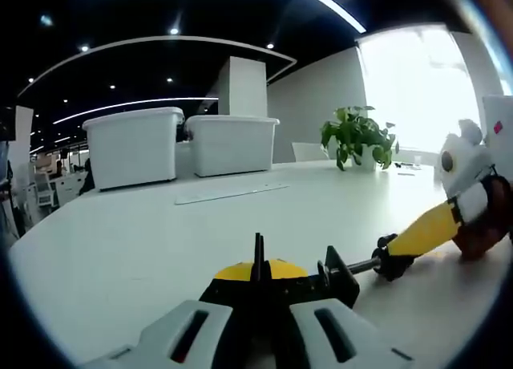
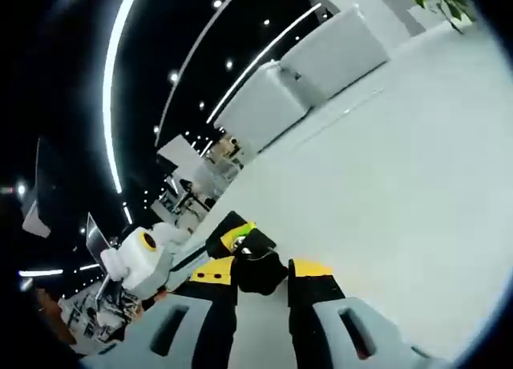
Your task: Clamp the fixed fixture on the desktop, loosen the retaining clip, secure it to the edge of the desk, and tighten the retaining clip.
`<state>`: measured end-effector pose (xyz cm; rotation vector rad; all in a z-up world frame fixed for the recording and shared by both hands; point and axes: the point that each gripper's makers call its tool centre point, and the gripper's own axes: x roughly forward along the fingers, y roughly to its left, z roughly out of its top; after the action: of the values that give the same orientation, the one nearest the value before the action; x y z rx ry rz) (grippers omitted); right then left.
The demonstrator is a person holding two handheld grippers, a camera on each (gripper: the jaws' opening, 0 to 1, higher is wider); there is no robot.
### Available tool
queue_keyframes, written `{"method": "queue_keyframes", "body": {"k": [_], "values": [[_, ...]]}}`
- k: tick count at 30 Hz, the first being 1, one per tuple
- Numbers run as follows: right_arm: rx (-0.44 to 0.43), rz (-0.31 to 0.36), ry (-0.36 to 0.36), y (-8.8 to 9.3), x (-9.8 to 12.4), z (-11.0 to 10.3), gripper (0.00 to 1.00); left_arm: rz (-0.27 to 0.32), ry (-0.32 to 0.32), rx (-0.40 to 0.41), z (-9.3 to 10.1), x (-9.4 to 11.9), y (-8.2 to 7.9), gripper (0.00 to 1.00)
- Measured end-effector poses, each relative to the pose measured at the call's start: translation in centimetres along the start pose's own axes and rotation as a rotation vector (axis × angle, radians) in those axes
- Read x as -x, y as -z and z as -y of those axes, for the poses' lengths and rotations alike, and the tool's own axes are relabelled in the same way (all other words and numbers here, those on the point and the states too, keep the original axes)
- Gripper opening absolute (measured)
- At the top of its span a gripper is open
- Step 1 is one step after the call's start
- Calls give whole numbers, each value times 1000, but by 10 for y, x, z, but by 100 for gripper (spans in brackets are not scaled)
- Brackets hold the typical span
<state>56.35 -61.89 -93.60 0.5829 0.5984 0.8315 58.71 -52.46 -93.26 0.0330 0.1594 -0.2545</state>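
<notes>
The clamp [image 1: 276, 281] is being pinched by the left fingers [image 1: 258, 325]; its yellow handle [image 1: 425, 231] is being pinched by the right fingers [image 2: 260, 325]; fixing to the table [image 1: 160, 241] edge looks undone.

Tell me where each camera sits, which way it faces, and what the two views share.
Left gripper view: rides on the left gripper, low over the white desk, facing the black-and-yellow clamp, bins and plant; the right gripper enters at right.
Right gripper view: rides on the right gripper, rolled, facing the clamp's handle end; the left gripper shows.
Shared: clamp, desk, bins, plant.
</notes>
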Motion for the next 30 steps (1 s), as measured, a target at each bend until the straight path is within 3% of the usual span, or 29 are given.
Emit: {"method": "queue_keyframes", "body": {"k": [2,3,4,5,7,10,15,19,21,22,26,28,30], "values": [[126,6,6,-4,-1,1,22,0,2,1,0,-1,0,4],[285,21,12,-5,-1,-3,22,0,1,0,-1,-1,0,4],[362,28,16,-7,-1,-4,22,0,1,1,-1,-2,0,4],[505,41,28,-9,-3,-6,22,0,1,1,-2,-2,0,4],[728,73,46,7,4,-21,22,0,1,1,-4,-3,1,4],[1028,130,91,7,4,-29,22,0,1,1,-4,-4,1,4],[1378,192,150,10,4,-38,22,0,0,-1,-5,-4,1,4],[1342,186,154,10,6,-37,23,0,-1,-2,-5,-5,1,4],[1245,167,132,10,7,-37,24,0,0,-1,-4,-3,1,4],[1172,153,111,12,7,-39,28,0,0,-1,-3,-3,1,4],[650,134,-13,2,16,-53,49,0,0,1,-3,-3,1,4],[463,137,-20,-6,18,-45,47,0,0,2,-3,-4,1,4],[323,147,27,-10,20,-29,37,0,0,2,-4,-5,1,4]]}}
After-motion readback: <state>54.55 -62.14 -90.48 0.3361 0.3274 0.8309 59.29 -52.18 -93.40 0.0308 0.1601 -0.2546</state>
